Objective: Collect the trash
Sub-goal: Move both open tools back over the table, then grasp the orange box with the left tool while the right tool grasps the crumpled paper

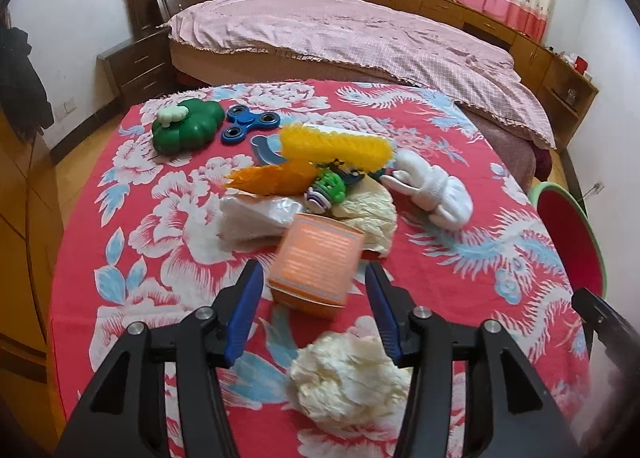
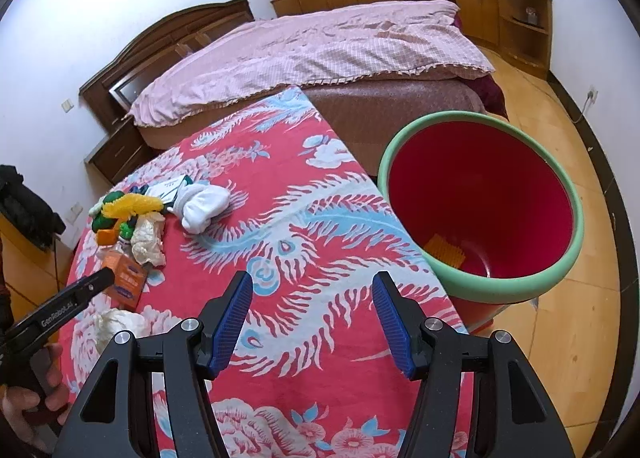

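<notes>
Left wrist view showed the orange box point(image 1: 316, 264) lying on the red flowered cloth point(image 1: 160, 218), right in front of the left gripper point(image 1: 314, 278). The blue fingers point(image 1: 248, 298) stood apart, one on each side of the box's near end, and did not seem to touch it yet, though the box looked blurry, so this was hard to tell. It looked like the box was the next piece of trash to be picked up, and the fingers were wide so the box could fit between them.

A crumpled paper ball point(image 1: 352, 378) lay closer, under the gripper. More crumpled paper point(image 1: 372, 210) and a clear plastic bag point(image 1: 256, 214) lay just behind the box. Toys sat further back: a yellow fuzzy thing point(image 1: 336, 146), a blue spinner point(image 1: 248, 124), a green toy point(image 1: 186, 126) and a white sock point(image 1: 432, 190).

The right gripper point(image 2: 316, 314) hung over bare cloth with its fingers apart and nothing between them. Beside the table stood the red bin point(image 2: 560, 270) with a green rim, placed close so trash could drop in. Something orange point(image 2: 446, 252) already lay at its bottom.
</notes>
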{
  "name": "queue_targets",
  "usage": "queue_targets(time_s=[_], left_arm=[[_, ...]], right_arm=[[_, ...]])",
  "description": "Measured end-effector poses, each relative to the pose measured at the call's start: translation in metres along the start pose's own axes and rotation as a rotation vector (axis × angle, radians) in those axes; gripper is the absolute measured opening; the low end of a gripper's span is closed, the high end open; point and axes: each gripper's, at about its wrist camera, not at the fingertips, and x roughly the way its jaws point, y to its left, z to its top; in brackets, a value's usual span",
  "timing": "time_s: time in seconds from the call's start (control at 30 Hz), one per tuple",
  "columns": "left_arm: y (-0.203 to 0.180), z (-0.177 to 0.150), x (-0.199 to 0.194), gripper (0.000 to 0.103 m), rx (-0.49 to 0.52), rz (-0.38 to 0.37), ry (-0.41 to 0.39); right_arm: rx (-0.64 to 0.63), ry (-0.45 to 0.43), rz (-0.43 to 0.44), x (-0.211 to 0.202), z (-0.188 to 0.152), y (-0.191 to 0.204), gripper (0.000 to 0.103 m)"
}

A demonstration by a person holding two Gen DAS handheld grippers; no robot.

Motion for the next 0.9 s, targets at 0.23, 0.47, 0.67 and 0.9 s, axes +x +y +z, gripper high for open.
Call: queue_targets(time_s=[0.23,0.47,0.67,0.9], left_arm=[[0.007,0.000,0.019,0.054,-0.014,-0.022,0.046],[0.010,0.001,0.025,0.048,-0.023,-0.055,0.025],[0.021,0.005,0.015,0.047,-0.043,-0.054,-0.018],[0.043,0.008,0.000,0.047,-0.078,-0.010,-0.051]], right_arm=[[-0.011,0.021,0.006,0.006,-0.003,0.006,0.064],[-0.032,0.038,0.011,0.013,-0.001,0.015,0.064],[-0.062,0.054,0.031,0.021,0.002,0.031,0.064],[-0.118,0.064,0.073,0.029,0.001,0.061,0.064]])
